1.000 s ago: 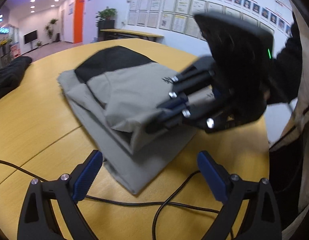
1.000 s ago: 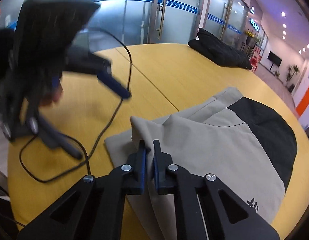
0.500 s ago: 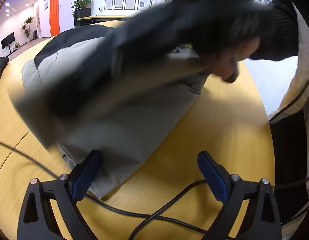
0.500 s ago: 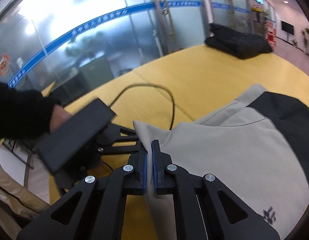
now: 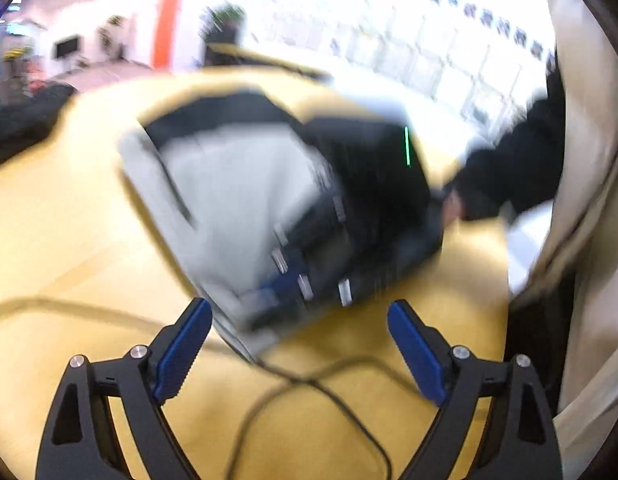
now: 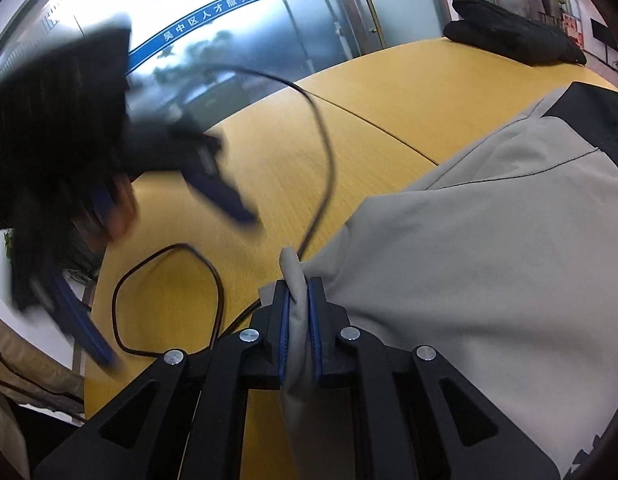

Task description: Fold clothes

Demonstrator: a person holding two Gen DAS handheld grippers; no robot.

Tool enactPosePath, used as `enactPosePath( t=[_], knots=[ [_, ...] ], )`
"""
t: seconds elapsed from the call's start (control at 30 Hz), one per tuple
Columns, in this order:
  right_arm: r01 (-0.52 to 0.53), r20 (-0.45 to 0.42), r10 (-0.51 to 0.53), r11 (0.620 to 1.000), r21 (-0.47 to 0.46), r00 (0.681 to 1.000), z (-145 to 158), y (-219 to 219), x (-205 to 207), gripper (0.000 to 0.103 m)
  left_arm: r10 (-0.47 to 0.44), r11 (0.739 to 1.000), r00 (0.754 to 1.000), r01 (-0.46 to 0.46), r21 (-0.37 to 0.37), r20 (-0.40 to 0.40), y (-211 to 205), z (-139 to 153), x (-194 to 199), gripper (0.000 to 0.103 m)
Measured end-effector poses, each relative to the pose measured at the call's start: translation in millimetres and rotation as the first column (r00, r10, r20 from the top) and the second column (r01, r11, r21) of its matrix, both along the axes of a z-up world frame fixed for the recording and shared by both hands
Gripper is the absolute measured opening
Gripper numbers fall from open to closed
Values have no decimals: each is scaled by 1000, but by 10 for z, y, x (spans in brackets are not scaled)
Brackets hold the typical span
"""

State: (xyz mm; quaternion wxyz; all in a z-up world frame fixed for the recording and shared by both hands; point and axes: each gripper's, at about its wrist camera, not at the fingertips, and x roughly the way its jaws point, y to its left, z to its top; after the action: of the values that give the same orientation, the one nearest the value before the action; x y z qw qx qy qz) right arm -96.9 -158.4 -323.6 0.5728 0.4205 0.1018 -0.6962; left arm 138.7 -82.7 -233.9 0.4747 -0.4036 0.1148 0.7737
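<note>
Right hand-held gripper clenched on the jacket hem (grey fabric between its pads). Left hand-held gripper released, above the bench; jacket at its 12 o'clock.

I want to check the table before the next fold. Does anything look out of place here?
Yes. A black cable loops across the wooden table and runs under the edge of the grey jacket, near the right gripper, so it could snag in the fold.

A black cable loops on the yellow table.
</note>
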Motion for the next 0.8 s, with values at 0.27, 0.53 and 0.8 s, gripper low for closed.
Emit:
enactPosePath(
  t=[0.27, 0.53, 0.8],
  knots=[
    [-16, -62, 16, 1000, 8, 998, 22, -14, 87, 9, -91, 995, 992, 93, 25, -87, 172, 100, -401, 92],
    [-27, -91, 30, 999, 29, 995, 10, 58, 156, 10, -221, 974, 974, 223, 34, -57, 354, -54, -546, 93],
    [-25, -38, 28, 996, 89, 999, 234, 328, 394, 31, -315, 942, 949, 311, 125, 16, 548, -35, -535, 97]
  ],
)
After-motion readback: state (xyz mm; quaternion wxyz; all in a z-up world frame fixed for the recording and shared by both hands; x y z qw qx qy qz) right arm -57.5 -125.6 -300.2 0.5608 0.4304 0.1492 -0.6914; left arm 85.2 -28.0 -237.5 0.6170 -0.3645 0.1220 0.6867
